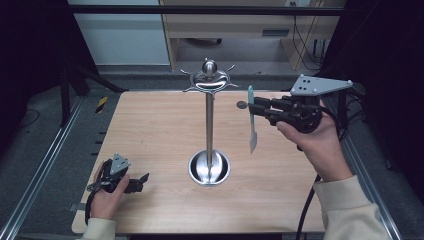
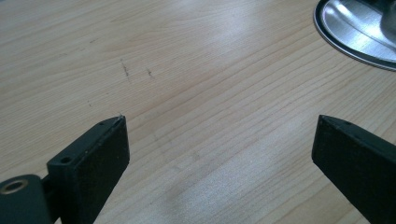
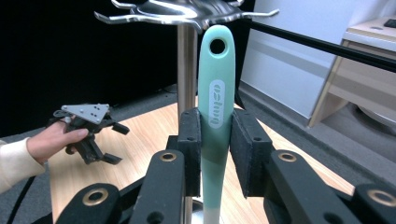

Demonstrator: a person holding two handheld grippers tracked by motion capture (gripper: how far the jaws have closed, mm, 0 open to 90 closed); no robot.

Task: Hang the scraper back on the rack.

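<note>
two hand-held grippers work over the desk point(image 1: 160, 125). left hand-held gripper point(image 2: 219, 140) rests low near the front edge, jaws spread wide with nothing between. steel hook stand point(image 1: 209, 125) rises mid-desk. right hand-held gripper point(image 3: 215, 140) clamps the mint spatula point(image 3: 215, 102) upright in the air, just right of the stand's hooks.

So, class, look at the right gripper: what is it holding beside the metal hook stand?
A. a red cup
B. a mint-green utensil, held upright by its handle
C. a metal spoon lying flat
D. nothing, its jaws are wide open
B: the right gripper has both pads pressed on the mint-green utensil, hanging hole uppermost, near the hook stand.
</note>
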